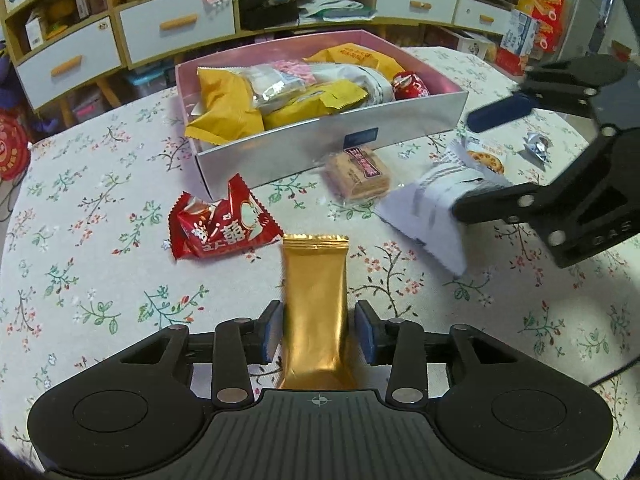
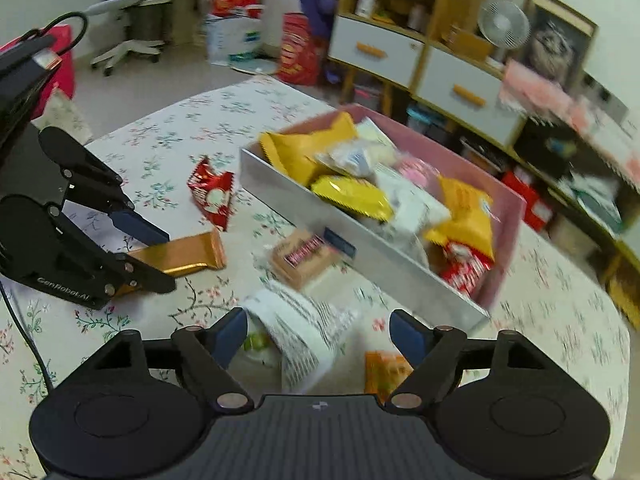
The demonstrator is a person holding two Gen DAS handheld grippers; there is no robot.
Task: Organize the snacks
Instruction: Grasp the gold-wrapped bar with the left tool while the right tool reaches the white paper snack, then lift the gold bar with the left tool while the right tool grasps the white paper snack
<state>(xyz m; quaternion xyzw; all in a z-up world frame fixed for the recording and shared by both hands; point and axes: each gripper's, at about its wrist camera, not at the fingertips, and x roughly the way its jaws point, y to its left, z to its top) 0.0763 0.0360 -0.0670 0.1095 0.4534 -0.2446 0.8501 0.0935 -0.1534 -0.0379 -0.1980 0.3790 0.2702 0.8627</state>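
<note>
Left to right, left wrist view. Red packet [image 1: 218, 224] lies on the cloth [image 1: 100, 272] at 10 o'clock from the left gripper [image 1: 318, 336]. The gold bar [image 1: 314, 312] stands between the left jaws, which are narrow but show a gap on each side of the wrapper; whether the pads grip it cannot be told. Box [image 1: 320, 148] sits at 12 o'clock, holding yellow bags, white and clear packets and a red packet at its far right. Wafer pack [image 1: 360, 174] lies just beside the box front. White pack [image 1: 434, 204] lies at 2 o'clock under the right gripper [image 1: 476, 160], whose jaws are wide and hold nothing.

Risks, as judged: the slick gold bar may slip out if lifted loosely; the box is heaped, so an added snack may slide over the wall; the two grippers work near each other and may collide.
</note>
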